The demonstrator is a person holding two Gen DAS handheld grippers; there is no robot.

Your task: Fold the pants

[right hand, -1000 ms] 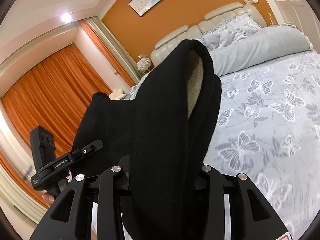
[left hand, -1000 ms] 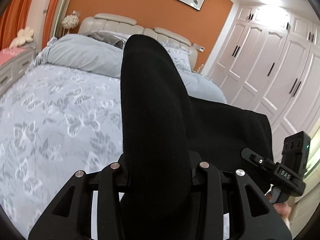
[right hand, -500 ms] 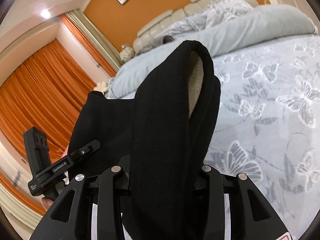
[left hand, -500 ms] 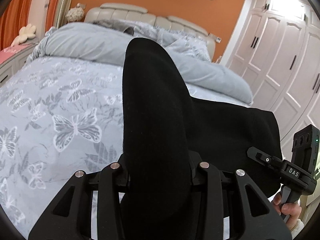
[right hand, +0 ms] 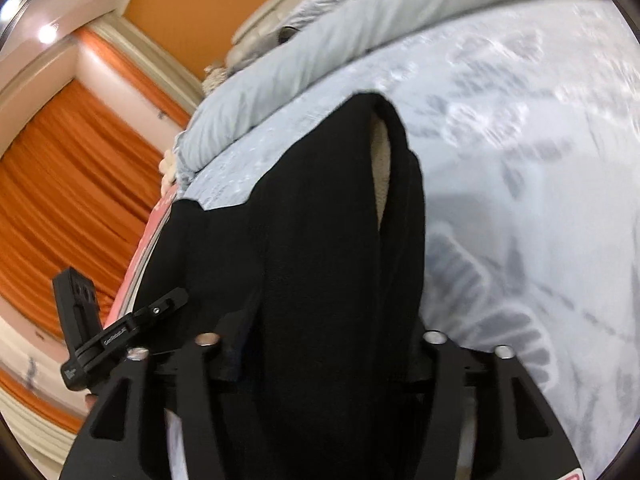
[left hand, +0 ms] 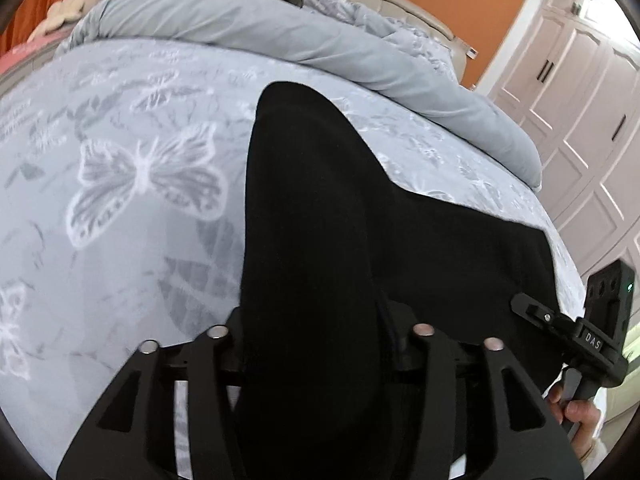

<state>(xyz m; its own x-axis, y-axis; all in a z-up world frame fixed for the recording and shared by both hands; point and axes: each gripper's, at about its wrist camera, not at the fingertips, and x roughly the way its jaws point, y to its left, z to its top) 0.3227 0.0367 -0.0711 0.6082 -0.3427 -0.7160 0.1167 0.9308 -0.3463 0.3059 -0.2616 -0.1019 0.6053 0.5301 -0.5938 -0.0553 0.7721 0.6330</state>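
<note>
Black pants [left hand: 312, 240] with a pale fleece lining [right hand: 382, 168] hang stretched between my two grippers, low above the bed. My left gripper [left hand: 316, 336] is shut on one end of the pants; the cloth bulges up between its fingers and hides the tips. My right gripper [right hand: 320, 340] is shut on the other end of the pants [right hand: 320, 240], tips hidden too. The right gripper shows at the right edge of the left wrist view [left hand: 576, 336], the left gripper at the left of the right wrist view [right hand: 104, 332].
The bed has a grey butterfly-print cover [left hand: 120, 184] and a rolled grey duvet [left hand: 320, 36] near the headboard. White wardrobe doors [left hand: 592, 100] stand on one side, orange curtains [right hand: 64, 184] and a pink nightstand top [right hand: 156, 220] on the other.
Both grippers have tipped forward and moved down toward the bedspread with the pants still held. The bed now fills both views; wall and ceiling have slid out of sight.
</note>
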